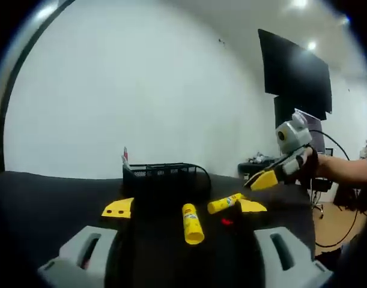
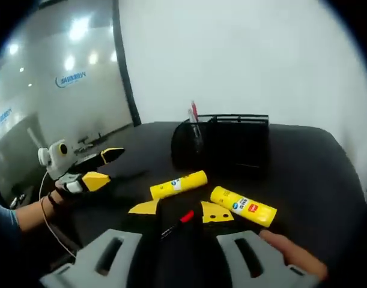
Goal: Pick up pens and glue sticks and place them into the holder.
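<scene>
- Holder: a black mesh desk organiser stands upright at the far side of the dark table. A red-capped pen already stands in its rounded compartment, so part of the task appears done.
- Glue sticks: two yellow sticks lie flat on the table between the grippers and the holder. One glue stick is angled toward the holder; the other glue stick lies nearer the right gripper's right jaw. Both are within short reach, which suits a direct pick.
- Red pen: it lies on the table between the right gripper's yellow-tipped jaws, seemingly lined up for the next grasp.
- Right gripper: jaws spread apart, nothing clamped, straddling the red pen.
- Left gripper: jaws apart and empty, aimed at the nearer glue stick with the holder beyond.
</scene>
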Motion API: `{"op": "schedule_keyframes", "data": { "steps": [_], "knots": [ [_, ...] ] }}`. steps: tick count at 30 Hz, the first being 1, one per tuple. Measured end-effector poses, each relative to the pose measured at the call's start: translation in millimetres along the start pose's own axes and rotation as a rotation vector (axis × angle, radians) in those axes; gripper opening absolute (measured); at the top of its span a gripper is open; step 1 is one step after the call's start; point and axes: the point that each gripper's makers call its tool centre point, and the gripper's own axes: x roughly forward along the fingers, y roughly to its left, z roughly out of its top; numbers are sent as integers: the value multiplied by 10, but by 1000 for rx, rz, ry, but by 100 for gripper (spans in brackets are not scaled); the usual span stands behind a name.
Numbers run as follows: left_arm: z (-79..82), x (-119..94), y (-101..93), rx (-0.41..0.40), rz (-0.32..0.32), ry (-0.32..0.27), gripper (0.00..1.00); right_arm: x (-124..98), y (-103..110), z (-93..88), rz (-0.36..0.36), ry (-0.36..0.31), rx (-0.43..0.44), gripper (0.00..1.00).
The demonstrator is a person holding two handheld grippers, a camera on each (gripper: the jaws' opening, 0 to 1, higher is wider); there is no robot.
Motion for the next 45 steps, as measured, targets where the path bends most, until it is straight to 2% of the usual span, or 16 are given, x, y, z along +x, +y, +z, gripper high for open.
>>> {"op": "schedule_keyframes", "data": {
  "steps": [5,8,11,12,14,16,17,19,21,23,26,28,31,36,40,45],
  "knots": [
    [-135,0,140,-44,3,27,67,16,-15,-48,11,140,62,32],
    [-209,-27,193,-57,24,34,65,16,-26,-75,-12,218,96,29],
    [-260,-51,201,-92,27,17,68,107,-47,-84,-15,281,115,27],
    [-264,-51,183,-86,26,27,68,66,27,-152,-16,318,134,27],
    [-224,-53,152,-79,14,1,68,116,69,-239,-8,426,215,22],
    [-259,-56,130,-77,3,20,68,190,112,-279,1,484,300,20],
    [-280,-60,134,-70,7,30,68,220,107,-311,-1,514,307,20],
    [-291,-61,105,-56,1,35,68,289,25,-338,-52,536,328,20],
    [-300,-40,183,-55,0,36,68,308,-33,-470,-102,624,330,18],
    [-278,-52,198,-67,-6,24,68,343,-91,-551,-150,666,332,18],
    [-252,-64,226,-82,-4,9,67,425,-86,-580,-166,694,342,17],
    [-241,-64,228,-85,-8,2,67,433,-78,-587,-206,708,340,17],
    [-262,-54,220,-70,-18,13,67,457,-123,-617,-258,746,325,17],
    [-289,-40,228,-54,-30,23,67,482,-72,-633,-306,782,300,15],
    [-259,-58,179,-58,-41,11,67,501,-55,-706,-326,811,306,14],
    [-236,-62,223,-71,-41,-3,67,516,-28,-811,-356,838,289,13]
  ]
}}
